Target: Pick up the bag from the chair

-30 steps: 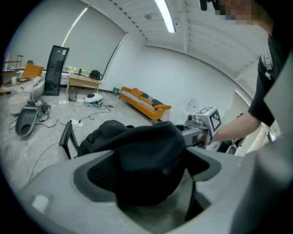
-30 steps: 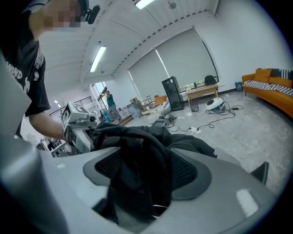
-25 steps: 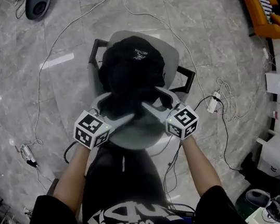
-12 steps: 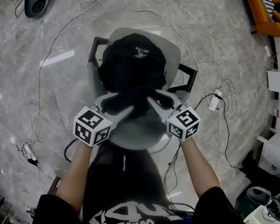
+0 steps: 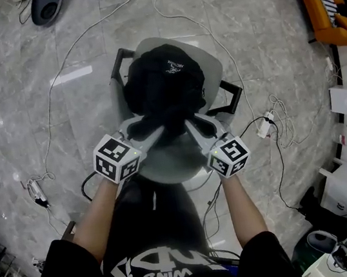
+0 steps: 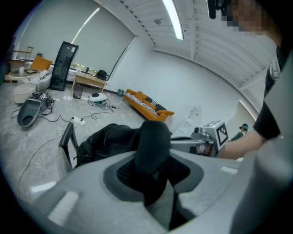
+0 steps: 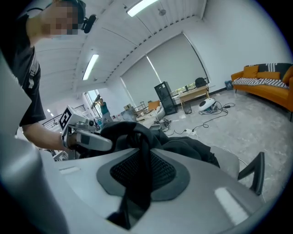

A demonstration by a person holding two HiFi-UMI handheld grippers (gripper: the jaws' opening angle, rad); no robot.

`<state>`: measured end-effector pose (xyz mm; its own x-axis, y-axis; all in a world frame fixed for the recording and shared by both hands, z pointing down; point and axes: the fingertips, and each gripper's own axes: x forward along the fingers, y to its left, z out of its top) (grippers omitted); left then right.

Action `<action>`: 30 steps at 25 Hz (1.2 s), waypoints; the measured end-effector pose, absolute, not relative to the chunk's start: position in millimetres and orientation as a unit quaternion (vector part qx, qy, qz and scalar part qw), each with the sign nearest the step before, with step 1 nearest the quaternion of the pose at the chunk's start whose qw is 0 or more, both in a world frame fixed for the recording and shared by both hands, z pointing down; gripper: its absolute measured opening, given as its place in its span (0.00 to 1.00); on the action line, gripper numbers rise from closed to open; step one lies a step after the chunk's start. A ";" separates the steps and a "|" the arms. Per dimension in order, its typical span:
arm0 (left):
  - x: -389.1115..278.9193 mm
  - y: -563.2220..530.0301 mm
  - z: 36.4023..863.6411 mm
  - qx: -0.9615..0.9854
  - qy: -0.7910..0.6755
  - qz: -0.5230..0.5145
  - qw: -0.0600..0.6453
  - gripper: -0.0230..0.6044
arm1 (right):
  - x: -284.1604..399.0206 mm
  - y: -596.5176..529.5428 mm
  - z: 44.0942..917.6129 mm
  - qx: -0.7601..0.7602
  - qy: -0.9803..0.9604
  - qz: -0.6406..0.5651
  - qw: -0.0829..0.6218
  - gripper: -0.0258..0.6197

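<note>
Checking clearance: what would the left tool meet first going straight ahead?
The black bag: jaws of the left tool have just been closing on its strap, bulk probably right behind.

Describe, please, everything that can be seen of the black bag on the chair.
The bag is a black backpack of soft fabric, slumped on the pale grey chair, with a small white logo on top. At its near edge the left gripper has just been closing on a wide padded strap and the right gripper on a thinner strap; both now pinch their straps.
</note>
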<state>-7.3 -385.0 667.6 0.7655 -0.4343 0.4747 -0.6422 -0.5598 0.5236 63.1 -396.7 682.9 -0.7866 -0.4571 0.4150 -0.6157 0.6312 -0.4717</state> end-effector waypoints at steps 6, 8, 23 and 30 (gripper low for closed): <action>-5.4 -389.9 636.7 0.881 -0.306 0.135 0.335 0.23 | 64.6 -401.8 654.7 0.323 -0.889 0.310 0.099 0.13; -5.2 -393.4 623.5 0.885 -0.305 0.131 0.328 0.22 | 65.5 -405.2 641.1 0.330 -0.888 0.305 0.093 0.13; 14.1 -393.0 500.8 0.917 -0.286 0.105 0.258 0.22 | 90.1 -388.7 530.1 0.376 -0.880 0.287 0.037 0.12; 14.9 -377.8 416.8 0.931 -0.289 0.068 0.214 0.22 | 91.9 -371.5 450.7 0.372 -0.895 0.246 -0.008 0.12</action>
